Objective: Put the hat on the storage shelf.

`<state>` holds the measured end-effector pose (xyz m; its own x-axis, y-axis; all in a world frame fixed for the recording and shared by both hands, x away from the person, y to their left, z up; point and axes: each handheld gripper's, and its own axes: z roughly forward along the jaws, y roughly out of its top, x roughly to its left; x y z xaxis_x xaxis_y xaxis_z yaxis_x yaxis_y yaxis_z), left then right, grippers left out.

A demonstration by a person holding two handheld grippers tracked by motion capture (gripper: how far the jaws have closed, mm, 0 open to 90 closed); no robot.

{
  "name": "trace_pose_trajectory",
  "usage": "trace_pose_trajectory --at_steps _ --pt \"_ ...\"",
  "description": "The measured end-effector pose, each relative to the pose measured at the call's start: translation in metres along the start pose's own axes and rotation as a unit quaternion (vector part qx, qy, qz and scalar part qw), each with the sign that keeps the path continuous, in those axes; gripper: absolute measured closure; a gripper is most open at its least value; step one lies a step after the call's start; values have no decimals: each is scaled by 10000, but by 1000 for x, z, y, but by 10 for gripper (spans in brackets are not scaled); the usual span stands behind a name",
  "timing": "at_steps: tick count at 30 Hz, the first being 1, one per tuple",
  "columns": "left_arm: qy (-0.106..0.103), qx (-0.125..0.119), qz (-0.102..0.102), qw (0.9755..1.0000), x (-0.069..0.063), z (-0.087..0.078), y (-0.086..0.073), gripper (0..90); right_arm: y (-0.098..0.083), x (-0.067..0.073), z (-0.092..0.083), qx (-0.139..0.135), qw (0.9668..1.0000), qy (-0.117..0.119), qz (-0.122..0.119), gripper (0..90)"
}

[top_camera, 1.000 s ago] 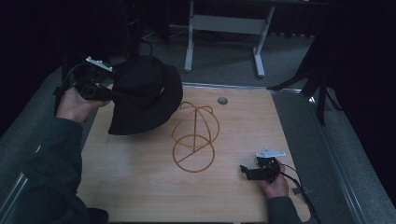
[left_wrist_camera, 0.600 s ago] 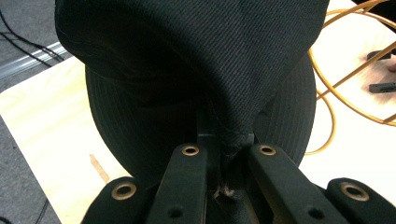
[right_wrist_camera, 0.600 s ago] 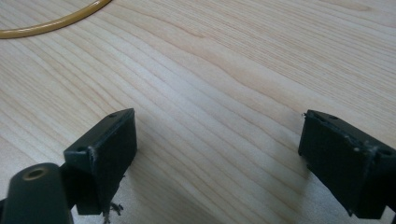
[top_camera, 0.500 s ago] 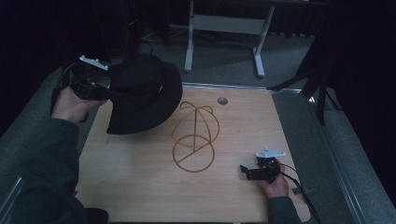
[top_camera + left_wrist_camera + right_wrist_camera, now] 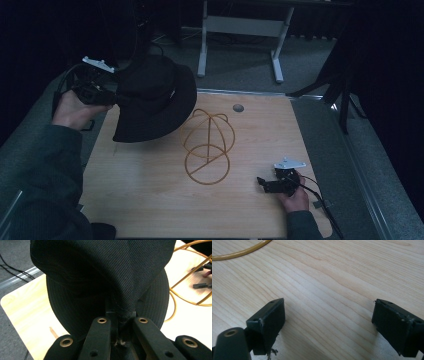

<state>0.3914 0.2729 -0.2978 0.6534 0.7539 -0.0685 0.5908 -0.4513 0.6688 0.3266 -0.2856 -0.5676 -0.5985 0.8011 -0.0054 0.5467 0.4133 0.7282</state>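
Nearest to me, my right gripper [image 5: 265, 183] sits low at the near right part of the wooden table [image 5: 150, 200], held by my right hand [image 5: 295, 197]. In the right gripper view its jaws stand wide apart with bare wood grain between them and nothing in their grasp; the fingertips [image 5: 268, 323] hover close over the tabletop, and a curve of yellow wire crosses the upper left corner.

Toward the middle of the table stands the yellow wire hat stand [image 5: 207, 145], a round base ring with arched hoops rising from it, unoccupied.

Farther off, at the far left edge, my left hand [image 5: 72, 107] holds the left gripper [image 5: 112, 95] raised above the table. Its jaws are pinched together on the edge of a black brimmed hat [image 5: 152, 97]; the left gripper view shows the dark fabric [image 5: 100, 277] bunched between the closed fingers [image 5: 100, 340]. The hat hangs in the air, tilted, just left of the stand, its brim overlapping the stand's upper hoops from the high view.
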Motion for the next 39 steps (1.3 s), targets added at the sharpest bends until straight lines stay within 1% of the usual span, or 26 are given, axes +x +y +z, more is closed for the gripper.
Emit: trace_pose_trajectory --at_steps 7,10,20,25,33,39 --pt "-27 -17 131 9999 -3 -3 3 884 0 0 0 5 10000 0 0 113" --pt "-17 -34 167 9999 -4 -5 5 884 0 0 0 11 10000 -2 -6 113" --pt "-76 -93 275 9996 -5 -13 9 884 0 0 0 14 10000 -1 -3 113" --pt "-124 -140 345 9992 -7 -17 13 884 0 0 0 14 10000 0 -4 113" --pt "-167 -147 465 9987 -10 -22 17 884 0 0 0 12 10000 -1 -5 113" --pt "-269 -152 517 9982 -10 -25 17 885 0 0 0 12 10000 -2 -5 113"
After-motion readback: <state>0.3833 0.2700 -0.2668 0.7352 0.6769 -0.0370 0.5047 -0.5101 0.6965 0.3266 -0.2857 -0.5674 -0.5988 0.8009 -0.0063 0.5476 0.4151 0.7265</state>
